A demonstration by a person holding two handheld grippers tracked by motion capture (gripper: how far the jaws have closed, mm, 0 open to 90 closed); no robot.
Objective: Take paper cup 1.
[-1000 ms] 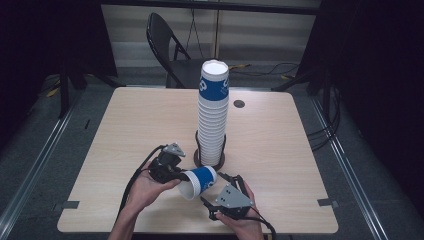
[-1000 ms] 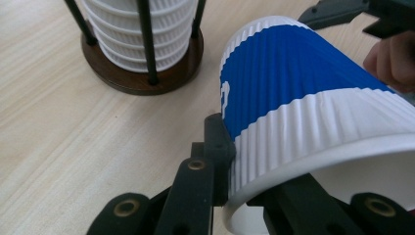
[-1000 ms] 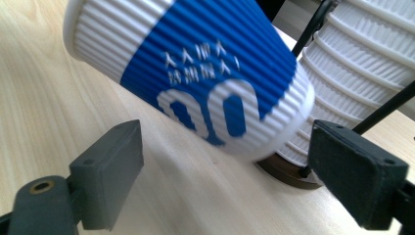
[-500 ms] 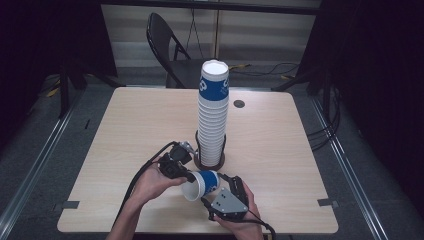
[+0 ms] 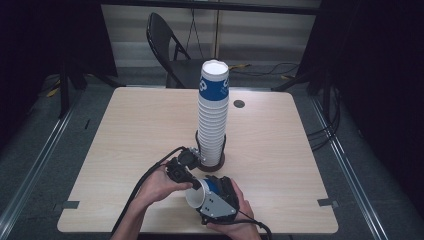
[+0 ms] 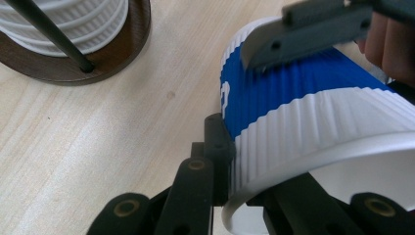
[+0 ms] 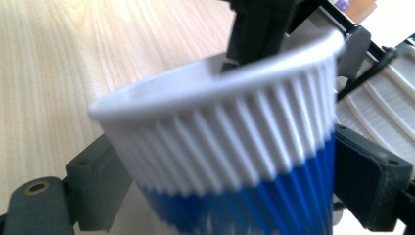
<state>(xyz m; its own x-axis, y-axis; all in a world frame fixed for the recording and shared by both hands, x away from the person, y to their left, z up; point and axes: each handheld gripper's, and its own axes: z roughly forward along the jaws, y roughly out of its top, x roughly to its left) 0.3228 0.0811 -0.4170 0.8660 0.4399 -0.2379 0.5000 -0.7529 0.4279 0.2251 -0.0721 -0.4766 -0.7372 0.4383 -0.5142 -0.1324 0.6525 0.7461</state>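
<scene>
1. A paper cup (image 5: 200, 194) with a blue band and a white ribbed top lies on its side near the front edge of the desk (image 5: 125, 130). Its open mouth points to the left in the high view.
2. The right gripper (image 5: 216, 192) holds the cup by its body. In the right gripper view one jaw sits on each side of the blue part, and both pads press on it.
3. The left gripper (image 5: 196, 186) pinches the rim of the same cup. In the left gripper view one jaw is outside the white wall and the other is inside the mouth, with the thin wall squeezed between them.
4. The left hand (image 5: 160, 185) comes in from the bottom left and the right hand (image 5: 235, 227) from the bottom middle.
5. Just behind the cup stands a tall stack of cups (image 5: 214, 110). It sits on a round brown base (image 5: 212, 161) with thin black rods around it.
6. The left gripper is just beside that base.
7. A black chair (image 5: 167, 47) stands behind the desk.
</scene>
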